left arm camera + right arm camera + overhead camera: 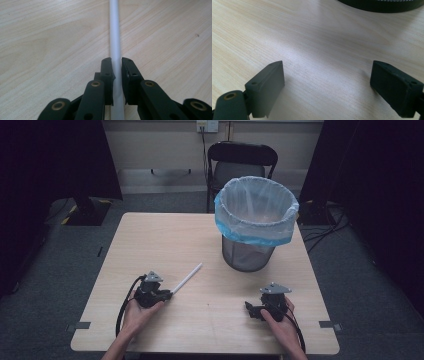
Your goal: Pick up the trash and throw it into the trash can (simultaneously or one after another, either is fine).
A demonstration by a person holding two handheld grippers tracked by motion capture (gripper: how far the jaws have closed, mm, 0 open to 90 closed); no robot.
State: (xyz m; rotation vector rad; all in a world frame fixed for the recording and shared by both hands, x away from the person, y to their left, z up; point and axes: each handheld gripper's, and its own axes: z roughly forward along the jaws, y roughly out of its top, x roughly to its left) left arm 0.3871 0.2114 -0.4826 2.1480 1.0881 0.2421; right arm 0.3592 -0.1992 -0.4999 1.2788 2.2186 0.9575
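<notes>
You had the pick-up done and everything after it left to do, as far as I could judge. On the left of the table, your left gripper (169, 294) was closed on the near end of the thin white plastic tube (187, 278), which lay flat on the pale wooden tabletop (150, 245) and pointed away from you, up and to the right toward the bin. In the left gripper view the two black jaws stood pressed against either side of the tube (115, 37), which ran straight out between them and on across the wood grain; the tube was gripped but not yet lifted, and its far end rested on the table.

Moving right, the black wire-mesh waste bin with its translucent liner and blue rim (256, 222) stood on the far right part of the table, well apart from the tube's tip. Nothing I could make out lay inside it. If the tube was meant for that bin, the lift, the carry and the drop all remained.

At the far right, your right gripper (251, 310) rested low on the table in your right hand (280, 320), near the front edge. Its jaws stood wide apart with bare wood between them, holding nothing, and the dark base of the bin (384, 5) sat just ahead of them.
</notes>
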